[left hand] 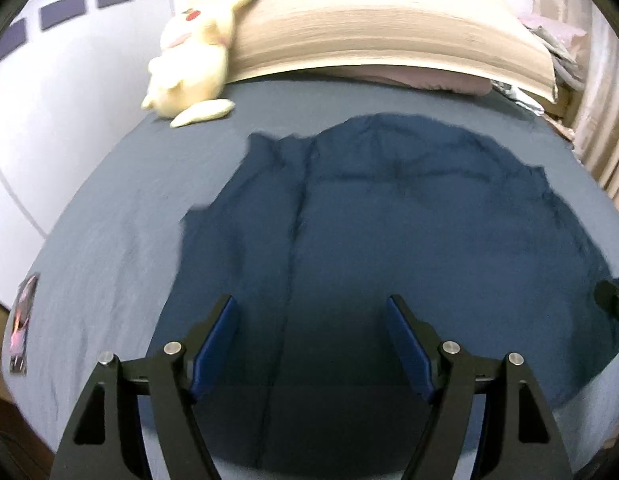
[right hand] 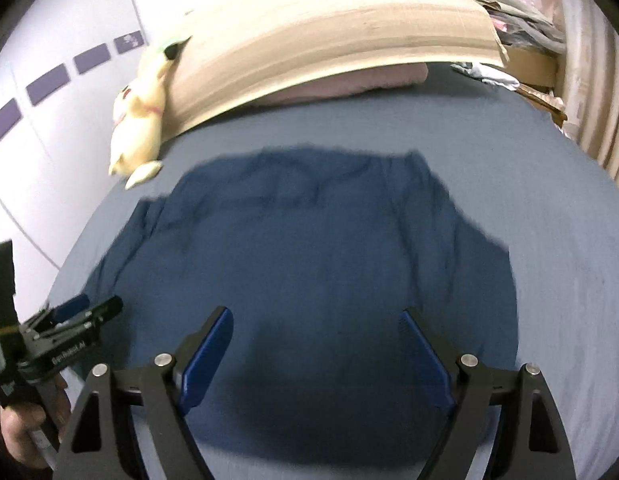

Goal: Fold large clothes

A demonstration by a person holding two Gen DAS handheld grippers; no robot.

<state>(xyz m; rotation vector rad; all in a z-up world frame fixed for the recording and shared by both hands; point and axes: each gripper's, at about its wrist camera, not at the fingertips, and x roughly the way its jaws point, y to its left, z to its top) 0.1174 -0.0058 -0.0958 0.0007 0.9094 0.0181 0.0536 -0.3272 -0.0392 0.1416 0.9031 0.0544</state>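
Note:
A large dark blue garment (left hand: 389,220) lies spread flat on the grey-blue bed sheet (left hand: 109,240), with a sleeve out to each side. It also shows in the right wrist view (right hand: 317,248). My left gripper (left hand: 311,304) is open and empty, hovering over the garment's near hem. My right gripper (right hand: 317,316) is open and empty over the near hem too. The left gripper also appears at the left edge of the right wrist view (right hand: 85,308), held by a hand, over the garment's left side.
A cream plush toy (left hand: 189,68) lies at the bed's far left corner against a beige headboard (left hand: 389,36). A pink pillow (right hand: 349,84) sits under it. A white wall (left hand: 49,120) runs along the left. Curtains (left hand: 605,140) and clutter stand at the right.

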